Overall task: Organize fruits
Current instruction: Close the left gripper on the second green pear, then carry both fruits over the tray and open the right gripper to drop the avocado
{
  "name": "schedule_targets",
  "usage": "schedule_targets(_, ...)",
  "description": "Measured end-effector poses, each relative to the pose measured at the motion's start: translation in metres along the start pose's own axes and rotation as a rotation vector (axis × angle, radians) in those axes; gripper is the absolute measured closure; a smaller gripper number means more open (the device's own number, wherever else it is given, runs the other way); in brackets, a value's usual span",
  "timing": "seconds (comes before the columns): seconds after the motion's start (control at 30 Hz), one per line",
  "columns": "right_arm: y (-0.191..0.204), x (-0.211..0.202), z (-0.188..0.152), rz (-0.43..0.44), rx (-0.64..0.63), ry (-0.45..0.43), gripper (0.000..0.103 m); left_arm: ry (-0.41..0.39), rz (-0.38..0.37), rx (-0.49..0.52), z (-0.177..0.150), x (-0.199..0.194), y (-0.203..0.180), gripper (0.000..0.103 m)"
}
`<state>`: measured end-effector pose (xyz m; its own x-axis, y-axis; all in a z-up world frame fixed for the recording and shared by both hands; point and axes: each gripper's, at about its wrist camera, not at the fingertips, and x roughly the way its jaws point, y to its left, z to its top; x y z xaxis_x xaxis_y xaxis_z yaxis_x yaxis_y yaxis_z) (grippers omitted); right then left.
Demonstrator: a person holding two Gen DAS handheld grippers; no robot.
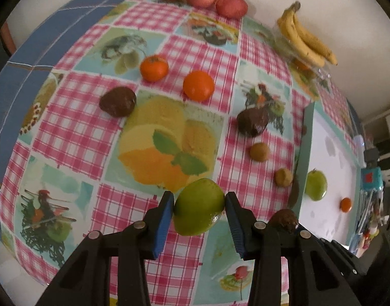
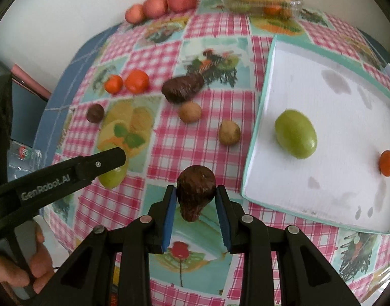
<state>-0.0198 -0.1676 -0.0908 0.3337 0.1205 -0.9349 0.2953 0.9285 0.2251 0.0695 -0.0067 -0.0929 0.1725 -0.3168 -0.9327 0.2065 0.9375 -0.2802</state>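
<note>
Left gripper [image 1: 199, 205] clamped on green fruit [image 1: 198, 206], pads at widest girth; smooth rind could squirt out. Right gripper [image 2: 195, 199] pinching dark avocado [image 2: 196, 191] near narrow end; likely pivot or drop. White tray [image 2: 261, 117] at 2 o'clock; rim may snag low carry.

Left tool [image 1: 199, 205] and right tool [image 2: 195, 200] each clamp something between blue pads.
</note>
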Motion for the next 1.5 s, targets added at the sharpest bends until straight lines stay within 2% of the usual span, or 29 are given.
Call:
schedule_targets(0.3, -0.015, -0.024, 0.008, -0.035, 0.054, -0.081, 0.07, -0.068, -0.027, 0.029, 0.003, -0.011, -0.013, 0.059)
schedule_targets(0.5, -0.056, -0.044, 0.01, -0.1, 0.146, -0.126, 0.07, -0.088, -0.067, 0.084, -0.002, -0.014, -0.03, 0.059)
schedule_targets(0.73, -0.119, -0.069, 0.008, -0.285, 0.301, -0.177, 0.07, -0.123, -0.118, 0.216, -0.011, -0.016, -0.068, 0.059)
schedule_targets(0.9, -0.155, -0.082, 0.002, -0.343, 0.379, -0.197, 0.07, -0.133, -0.169, 0.346, -0.02, -0.013, -0.111, 0.059)
schedule_targets(1.07, -0.173, -0.088, -0.002, -0.364, 0.421, -0.206, 0.07, -0.123, -0.223, 0.415, -0.03, -0.006, -0.142, 0.059)
schedule_targets(1.27, -0.18, -0.087, -0.002, -0.365, 0.428, -0.195, 0.07, -0.083, -0.206, 0.498, -0.043, 0.018, -0.171, 0.059)
schedule_targets(1.5, -0.185, -0.063, -0.002, -0.364, 0.418, -0.111, 0.07, -0.033, -0.149, 0.526, -0.048, 0.045, -0.179, 0.059)
